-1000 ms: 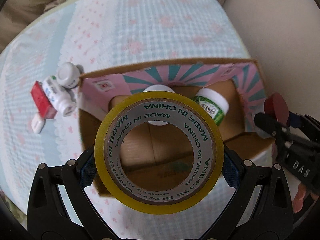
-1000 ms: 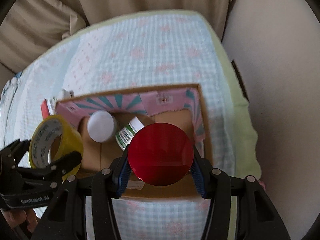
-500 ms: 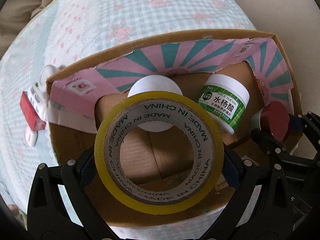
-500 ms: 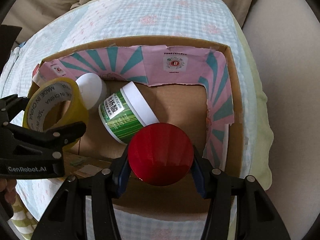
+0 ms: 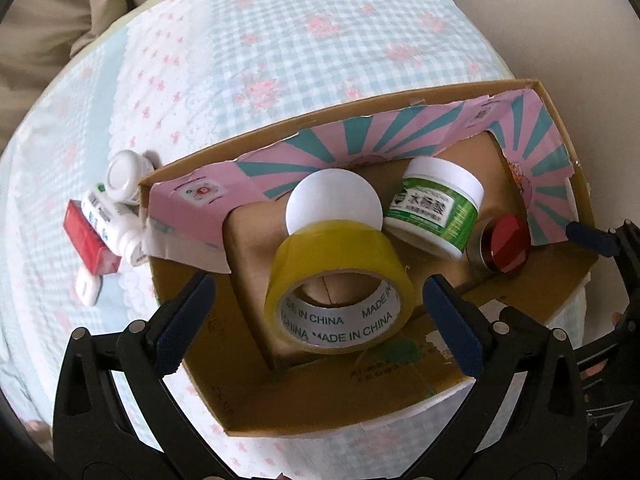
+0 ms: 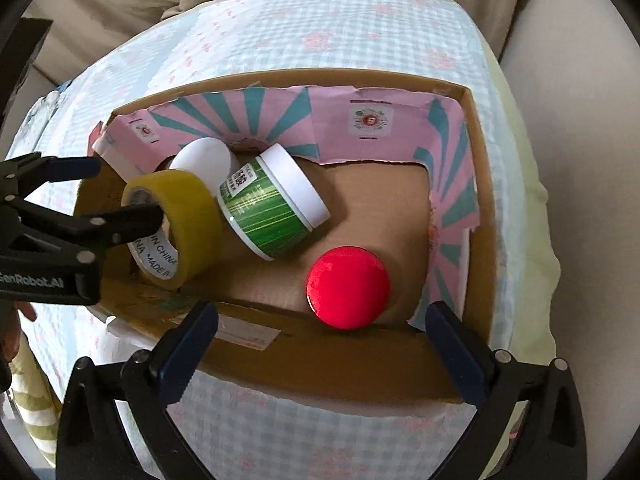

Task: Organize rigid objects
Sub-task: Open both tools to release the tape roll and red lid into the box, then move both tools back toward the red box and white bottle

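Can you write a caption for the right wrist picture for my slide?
Open right gripper above a cardboard box holding a red-lidded jar, green jar and yellow tape roll.

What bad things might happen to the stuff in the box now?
1. The yellow tape roll stands on its edge in the cardboard box, with the left gripper open around it. It might roll or tip over.
2. The green jar lies tilted against the tape, so if the tape shifts, the jar may slide too.
3. The red-lidded jar sits close to the box's near wall, and the open right gripper could bump it while pulling away.
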Tool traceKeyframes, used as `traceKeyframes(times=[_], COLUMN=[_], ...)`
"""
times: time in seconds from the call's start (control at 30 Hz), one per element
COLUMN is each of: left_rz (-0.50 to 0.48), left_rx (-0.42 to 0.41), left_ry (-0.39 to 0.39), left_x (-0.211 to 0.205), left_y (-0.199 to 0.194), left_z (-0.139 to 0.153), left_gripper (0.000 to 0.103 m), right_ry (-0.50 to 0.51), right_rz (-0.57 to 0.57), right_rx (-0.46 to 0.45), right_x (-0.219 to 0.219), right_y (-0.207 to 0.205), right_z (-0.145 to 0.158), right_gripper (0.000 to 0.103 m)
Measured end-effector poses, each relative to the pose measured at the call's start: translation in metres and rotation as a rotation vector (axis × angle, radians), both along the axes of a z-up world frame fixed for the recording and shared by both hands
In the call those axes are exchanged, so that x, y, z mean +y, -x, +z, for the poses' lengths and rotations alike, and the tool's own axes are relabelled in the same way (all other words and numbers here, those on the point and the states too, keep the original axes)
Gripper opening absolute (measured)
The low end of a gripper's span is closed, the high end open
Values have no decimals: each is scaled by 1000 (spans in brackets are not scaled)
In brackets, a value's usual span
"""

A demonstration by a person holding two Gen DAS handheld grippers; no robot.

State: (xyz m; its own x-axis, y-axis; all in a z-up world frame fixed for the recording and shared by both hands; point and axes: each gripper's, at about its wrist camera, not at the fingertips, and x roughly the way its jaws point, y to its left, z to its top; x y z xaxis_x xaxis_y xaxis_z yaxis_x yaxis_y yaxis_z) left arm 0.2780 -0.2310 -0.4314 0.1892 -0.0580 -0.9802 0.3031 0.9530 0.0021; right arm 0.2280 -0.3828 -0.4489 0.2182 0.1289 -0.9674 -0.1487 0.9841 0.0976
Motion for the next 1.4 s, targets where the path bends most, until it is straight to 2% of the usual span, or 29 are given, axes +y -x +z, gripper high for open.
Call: traceKeyframes(times=[0.33, 0.77, 1.0, 1.4], left_rz=[-1, 4, 25, 100], left_rx=[-31, -121, -174, -228], left_ry=[17, 72, 90, 106], left_x=[8, 29, 71, 175], left_y=[7, 41, 74, 111], left_z=[25, 100, 140, 172], left_gripper=[103, 103, 103, 103], right_ry=[34, 47, 32, 4], right_rz=[-27, -31, 0, 28], right_rx=[-3, -91, -156, -272], right_x=[-1, 18, 41, 111], right_y=[4, 14, 25, 46], right_z=[22, 98, 142, 198], right_gripper=[103, 103, 103, 103])
